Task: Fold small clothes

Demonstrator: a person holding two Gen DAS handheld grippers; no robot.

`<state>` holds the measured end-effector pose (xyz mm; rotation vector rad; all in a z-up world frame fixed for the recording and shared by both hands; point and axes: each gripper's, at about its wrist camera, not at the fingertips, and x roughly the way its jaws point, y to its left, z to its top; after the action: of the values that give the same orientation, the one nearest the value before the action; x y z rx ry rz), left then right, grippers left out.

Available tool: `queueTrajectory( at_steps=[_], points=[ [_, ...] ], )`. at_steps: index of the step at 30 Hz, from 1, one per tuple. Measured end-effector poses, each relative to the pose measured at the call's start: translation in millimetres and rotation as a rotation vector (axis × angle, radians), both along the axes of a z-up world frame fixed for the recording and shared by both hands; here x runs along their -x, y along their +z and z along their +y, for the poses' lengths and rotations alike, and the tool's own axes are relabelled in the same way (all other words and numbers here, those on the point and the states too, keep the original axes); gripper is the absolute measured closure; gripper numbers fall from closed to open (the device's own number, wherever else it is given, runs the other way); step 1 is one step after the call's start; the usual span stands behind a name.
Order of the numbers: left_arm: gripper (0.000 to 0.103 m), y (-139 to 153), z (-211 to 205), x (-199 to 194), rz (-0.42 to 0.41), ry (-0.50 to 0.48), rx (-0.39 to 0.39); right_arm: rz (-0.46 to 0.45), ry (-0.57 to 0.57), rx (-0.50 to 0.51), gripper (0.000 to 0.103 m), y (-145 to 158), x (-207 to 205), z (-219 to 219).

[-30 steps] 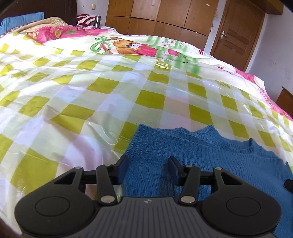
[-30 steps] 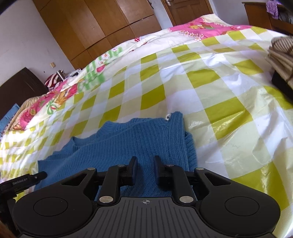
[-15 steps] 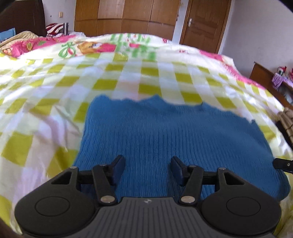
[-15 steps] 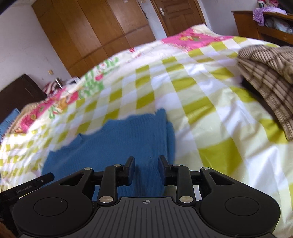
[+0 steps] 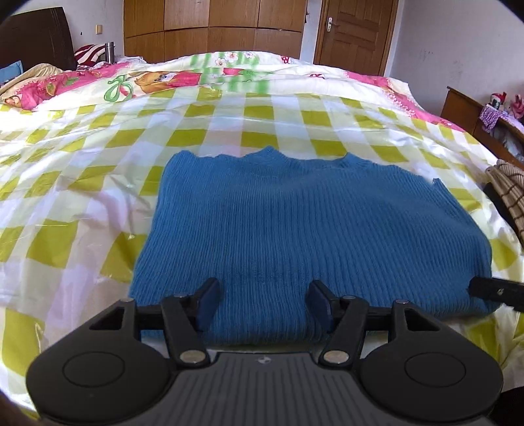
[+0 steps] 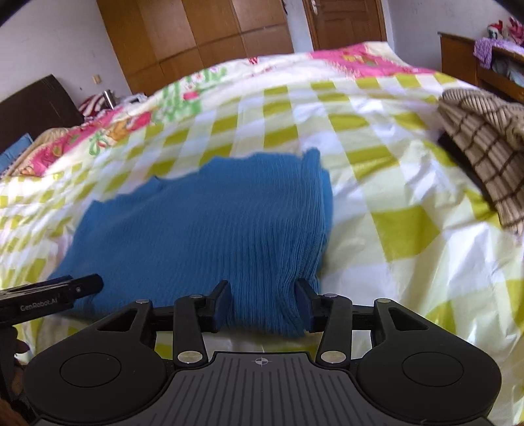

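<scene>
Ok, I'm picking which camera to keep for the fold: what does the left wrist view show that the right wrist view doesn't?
Only the left wrist view shows the blue sweater's whole wavy far edge and the cloth left of it. Only the right wrist view shows the sweater's layered right edge and most of the brown checked garment. Both show the checked bed cover, wardrobe and door. The left gripper and right gripper have just been opening, sweater between the fingers.

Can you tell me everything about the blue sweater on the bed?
The blue sweater is a ribbed knit, folded into a flat rectangle with a wavy far edge. It lies on the yellow-checked sheet. Its near edge sits between the jaws of both the left gripper and right gripper, which have just been opening.
</scene>
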<state>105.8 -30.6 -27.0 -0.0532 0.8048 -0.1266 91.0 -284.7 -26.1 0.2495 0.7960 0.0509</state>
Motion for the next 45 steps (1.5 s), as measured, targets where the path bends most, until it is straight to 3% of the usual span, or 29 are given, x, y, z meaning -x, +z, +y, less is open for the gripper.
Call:
queueTrajectory(
  at_steps=[5,13,19,21,23,27,38,45],
  points=[
    [0.030,9.8,-4.2,7.4,-0.031,-0.015,-0.006,-0.018,-0.040,-0.038,0.060,9.2,6.2,-11.4],
    [0.029,13.9,-13.7,8.6,-0.079,-0.036,-0.033,0.006,-0.064,-0.205,0.058,4.0,16.8,-18.7],
    [0.029,10.2,-12.8,3.0,-0.077,-0.034,-0.010,0.032,-0.104,-0.359,0.055,0.3,24.3,-23.9],
    [0.029,7.6,-14.8,-0.4,-0.075,-0.040,-0.002,0.032,-0.099,-0.347,0.055,-0.3,25.2,-19.6],
    [0.029,5.6,-18.0,-3.0,-0.071,-0.050,-0.002,0.053,-0.114,-0.332,0.055,-7.6,20.3,-18.5],
    [0.029,4.4,-20.8,-4.8,-0.076,-0.066,0.010,0.114,-0.187,-0.442,0.056,-29.8,15.9,-26.7],
    [0.028,1.1,-26.6,-14.1,-0.080,-0.080,0.025,-0.011,-0.350,-0.513,0.055,-31.1,-4.6,-49.0],
    [0.028,3.6,-29.8,-20.7,-0.109,-0.079,0.036,-0.011,-0.336,-0.565,0.055,-40.9,-16.1,-40.6]
  ],
)
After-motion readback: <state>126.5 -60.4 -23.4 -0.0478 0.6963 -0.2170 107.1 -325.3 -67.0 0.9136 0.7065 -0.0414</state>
